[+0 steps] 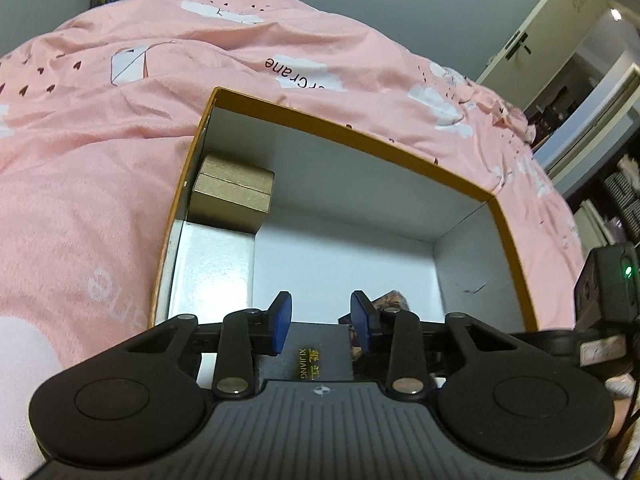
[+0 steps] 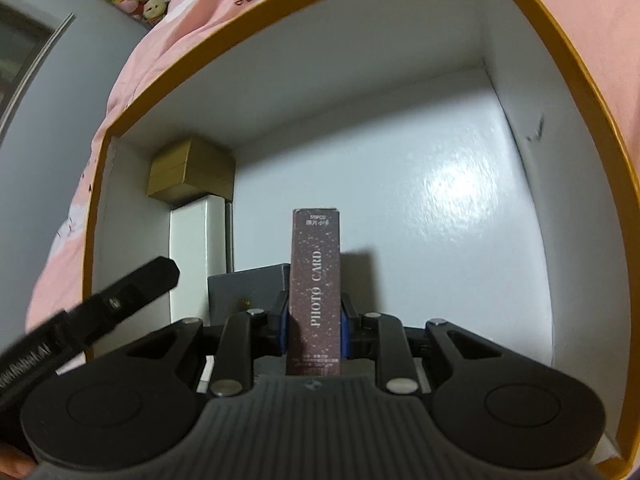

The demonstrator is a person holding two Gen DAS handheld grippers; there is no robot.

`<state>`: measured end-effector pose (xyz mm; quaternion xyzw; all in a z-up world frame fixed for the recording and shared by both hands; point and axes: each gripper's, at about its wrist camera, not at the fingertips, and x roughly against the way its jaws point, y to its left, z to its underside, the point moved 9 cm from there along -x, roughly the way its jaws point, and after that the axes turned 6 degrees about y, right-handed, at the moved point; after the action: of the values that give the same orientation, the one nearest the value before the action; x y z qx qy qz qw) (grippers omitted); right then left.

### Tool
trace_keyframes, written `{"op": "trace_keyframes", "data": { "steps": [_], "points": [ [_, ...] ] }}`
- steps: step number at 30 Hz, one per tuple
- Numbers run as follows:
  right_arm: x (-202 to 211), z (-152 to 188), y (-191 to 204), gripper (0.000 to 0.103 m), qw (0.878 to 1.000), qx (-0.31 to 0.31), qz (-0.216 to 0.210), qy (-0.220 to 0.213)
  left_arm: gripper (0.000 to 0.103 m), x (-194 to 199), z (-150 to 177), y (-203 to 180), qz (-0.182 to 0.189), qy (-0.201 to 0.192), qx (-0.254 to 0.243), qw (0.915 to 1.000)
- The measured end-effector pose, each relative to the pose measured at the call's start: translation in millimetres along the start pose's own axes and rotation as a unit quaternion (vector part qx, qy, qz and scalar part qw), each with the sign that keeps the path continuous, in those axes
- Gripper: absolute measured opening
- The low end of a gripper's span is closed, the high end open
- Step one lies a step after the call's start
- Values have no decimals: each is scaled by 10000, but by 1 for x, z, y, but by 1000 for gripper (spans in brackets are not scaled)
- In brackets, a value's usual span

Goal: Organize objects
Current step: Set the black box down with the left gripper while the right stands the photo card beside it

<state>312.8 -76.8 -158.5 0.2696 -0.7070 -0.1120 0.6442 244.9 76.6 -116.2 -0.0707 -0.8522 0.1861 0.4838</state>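
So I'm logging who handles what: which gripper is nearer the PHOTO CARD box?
Right. The right gripper is shut on the PHOTO CARD box, holding it upright inside the orange-rimmed box. The left gripper hovers beside it, empty.

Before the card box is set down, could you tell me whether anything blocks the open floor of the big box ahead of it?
Nothing visible: the floor beyond the photo card box is bare.
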Motion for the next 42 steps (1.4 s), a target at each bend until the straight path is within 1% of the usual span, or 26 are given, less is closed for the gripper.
{"op": "trace_keyframes", "data": {
  "steps": [5, 7, 11, 14, 17, 18, 23, 25, 26, 29, 32, 37, 40, 42],
  "points": [
    [-2, 1, -6, 29, 9999, -12, 68, 109, 41, -9, 7, -2, -104, 115, -63, 9999],
    [-1, 1, -6, 32, 9997, 82, 183, 119, 41, -11, 10, -4, -158, 141, -107, 9997],
    [10, -4, -5, 48, 9973, 449, 584, -45, 41, -14, 15, -6, -228, 157, -177, 9995],
    [11, -6, -9, 48, 9944, 628, 847, -12, 41, -14, 18, -8, -251, 170, -217, 9993],
    [7, -5, -18, 47, 9934, 596, 969, 149, 41, -15, 22, -8, -287, 188, -231, 9991],
    [6, -4, -20, 49, 9930, 584, 1013, 181, 41, -15, 23, -8, -326, 184, -256, 9990],
    [2, 2, -23, 48, 9923, 636, 1018, 293, 41, -16, 28, -10, -415, 202, -363, 9983],
    [2, 3, -22, 44, 9921, 670, 1019, 296, 41, -17, 29, -10, -426, 214, -373, 9982],
    [0, 4, -20, 39, 9920, 703, 999, 311, 41, -18, 30, -10, -434, 218, -379, 9981],
    [-4, 8, -15, 35, 9929, 754, 820, 426, 41, -18, 31, -9, -466, 238, -382, 9979],
    [-6, 10, -9, 35, 9904, 1014, 873, 348, 41, -18, 33, -9, -510, 234, -422, 9975],
    [-5, 10, -8, 34, 9908, 1033, 827, 295, 41, -18, 35, -14, -579, 173, -563, 9966],
    [5, 10, -3, 34, 9874, 1259, 954, -2, 41, -13, 34, -18, -668, 23, -678, 9955],
    [17, 11, 3, 35, 9858, 1387, 905, -266, 41, -8, 34, -21, -768, -42, -772, 9940]
  ]
}}
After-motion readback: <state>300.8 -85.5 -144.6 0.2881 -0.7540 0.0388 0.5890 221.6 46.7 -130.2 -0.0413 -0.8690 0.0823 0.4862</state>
